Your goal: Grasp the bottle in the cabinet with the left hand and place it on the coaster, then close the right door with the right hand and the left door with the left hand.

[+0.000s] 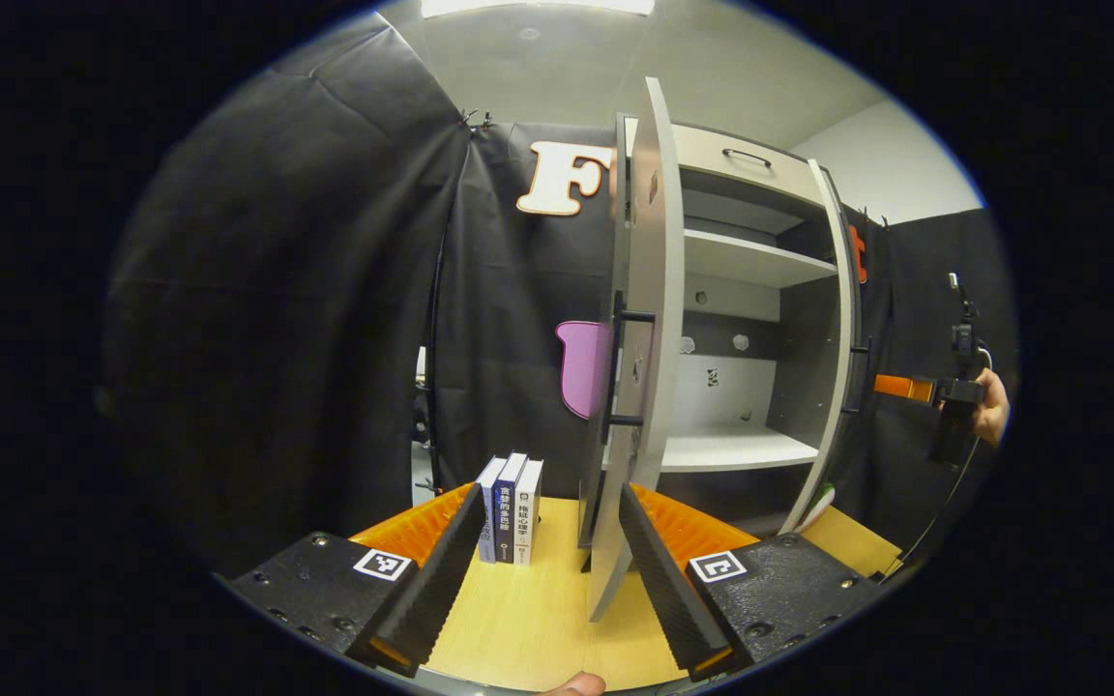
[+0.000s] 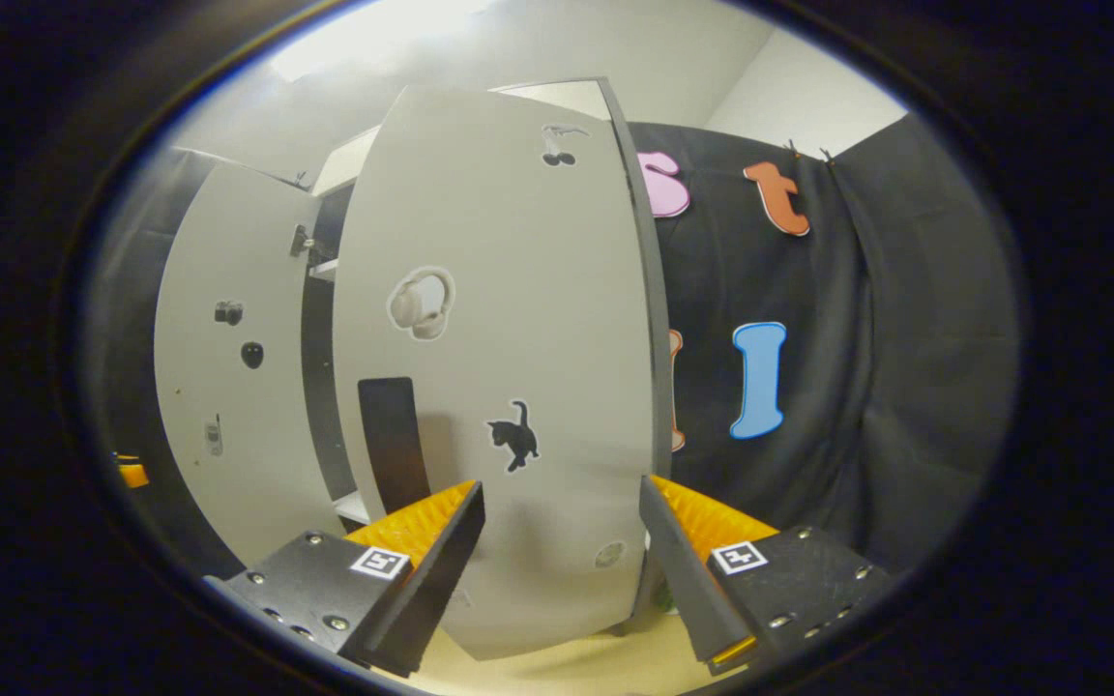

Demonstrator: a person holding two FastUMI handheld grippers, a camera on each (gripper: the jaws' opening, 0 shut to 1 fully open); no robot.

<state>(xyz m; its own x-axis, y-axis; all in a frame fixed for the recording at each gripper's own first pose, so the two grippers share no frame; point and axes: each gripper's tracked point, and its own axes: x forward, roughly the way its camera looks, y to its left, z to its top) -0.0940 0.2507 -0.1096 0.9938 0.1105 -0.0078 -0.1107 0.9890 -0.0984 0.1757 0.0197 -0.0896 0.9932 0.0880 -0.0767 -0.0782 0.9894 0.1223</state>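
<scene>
in the left gripper view, the left gripper [image 1: 545, 570] is held low over a pale wooden table [image 1: 538, 628], its two black and orange fingers spread wide with nothing between them. straight ahead, the cabinet's left door [image 1: 642, 348] stands swung out and is seen almost edge-on, its lower edge reaching down between the fingers without touching either. a black handle [image 1: 620, 367] runs down its outer face. past the door, the cabinet [image 1: 760, 290] is open, with pale shelves [image 1: 741, 449] and a drawer [image 1: 746, 159] with a dark handle at the top. i cannot make out the bottle or the coaster. three books [image 1: 511, 507] stand upright on the table just left of the door. at the far right, a hand [image 1: 990, 406] holds the other gripper, near the right door's edge [image 1: 842, 338].

in the right gripper view, the right gripper [image 2: 562, 570] also has its fingers spread wide and empty. the right door [image 2: 509, 367] stands just in front of it, its outer face showing stickers of headphones and a black cat, and a dark handle [image 2: 393, 440]. the left door [image 2: 228, 387] stands open further back on the left.
</scene>
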